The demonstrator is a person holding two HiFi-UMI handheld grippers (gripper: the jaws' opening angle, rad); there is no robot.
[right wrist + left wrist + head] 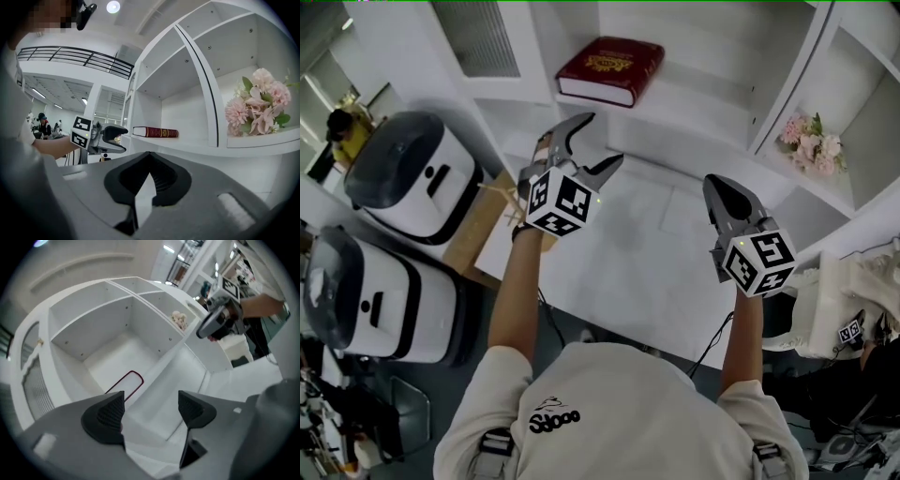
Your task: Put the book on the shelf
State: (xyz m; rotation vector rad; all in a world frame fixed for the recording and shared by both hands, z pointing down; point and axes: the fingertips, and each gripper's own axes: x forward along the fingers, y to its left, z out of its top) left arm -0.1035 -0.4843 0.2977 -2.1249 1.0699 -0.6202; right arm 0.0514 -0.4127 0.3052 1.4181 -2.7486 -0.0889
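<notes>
The dark red book (609, 67) lies flat in a compartment of the white shelf (712, 103), apart from both grippers. In the left gripper view its white page edge with a red rim (124, 384) shows just beyond the jaws. My left gripper (598, 141) (150, 411) hangs in front of that compartment, open, with nothing between its pads. Lower and to the right, my right gripper (722, 192) (147, 180) is shut and empty. The right gripper view shows the book's spine (154, 132) and the left gripper (107, 138) beside it.
Pink flowers (811, 145) (260, 105) sit in the shelf compartment to the right. Two white-and-grey appliances (412, 173) (366, 291) stand on the left beside a brown board (483, 225). A white table (647, 253) lies under both grippers.
</notes>
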